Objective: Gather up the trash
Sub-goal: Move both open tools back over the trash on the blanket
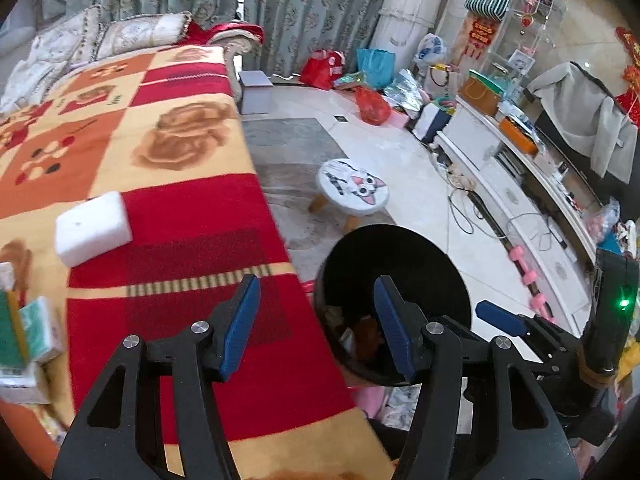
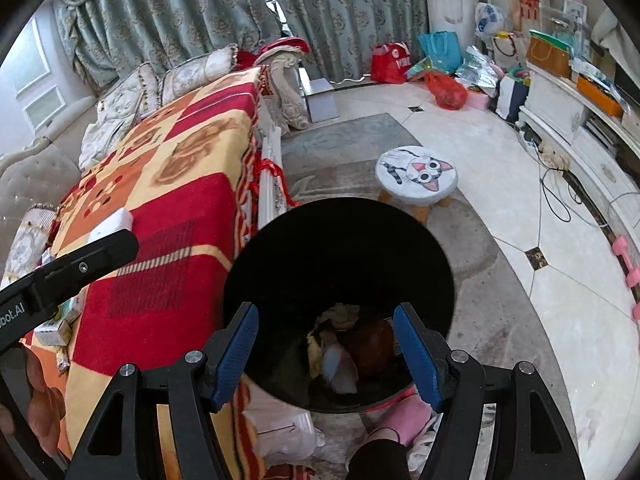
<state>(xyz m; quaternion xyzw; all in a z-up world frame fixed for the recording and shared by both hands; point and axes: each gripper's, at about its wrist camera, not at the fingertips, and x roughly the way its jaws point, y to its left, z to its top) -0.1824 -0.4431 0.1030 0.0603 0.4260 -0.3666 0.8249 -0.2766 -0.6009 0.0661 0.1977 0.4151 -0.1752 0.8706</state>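
Both claws are spread with nothing between them. The right gripper hangs right over the black trash bin, with crumpled trash lying at its bottom. The left gripper straddles the blanket edge, the bin at its 3 o'clock. A white foam block lies at 10 o'clock on the blanket. At 12 o'clock past the bin there's open floor around the cat stool.

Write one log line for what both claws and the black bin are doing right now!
left claw: open, empty | right claw: open, empty, over black bin | bin: trash inside | white sponge: on blanket
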